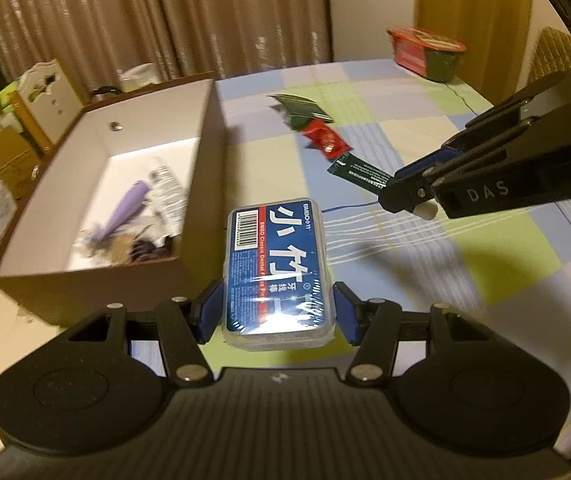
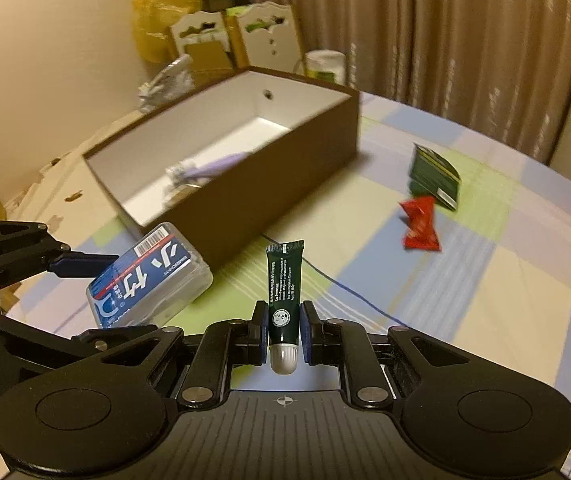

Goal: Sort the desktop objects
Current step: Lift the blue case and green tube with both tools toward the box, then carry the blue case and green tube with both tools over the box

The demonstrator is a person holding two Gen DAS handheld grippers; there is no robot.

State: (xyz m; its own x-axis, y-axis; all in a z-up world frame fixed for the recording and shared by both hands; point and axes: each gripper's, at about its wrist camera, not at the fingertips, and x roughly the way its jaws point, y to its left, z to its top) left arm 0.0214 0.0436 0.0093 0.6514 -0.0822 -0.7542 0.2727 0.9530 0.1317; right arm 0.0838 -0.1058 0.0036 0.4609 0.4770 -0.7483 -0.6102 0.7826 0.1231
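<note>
Brown curtains (image 1: 157, 12) hang across the top of the frame. White chairs (image 1: 51, 94) with cut-out backs stand at the left, cardboard boxes (image 1: 9, 156) beside them. A yellow bag (image 2: 163, 20) sits upper left in the right view.

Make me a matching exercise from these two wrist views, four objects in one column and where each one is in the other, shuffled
Objects
1. floss pick box
2. green tube
3. red wrapper
4. purple item

Places
A. lying loose on the checked tablecloth
B. inside the brown box
C. clamped in the left tongs
D. clamped in the right tongs

Pairs: 1-C, 2-D, 3-A, 4-B
</note>
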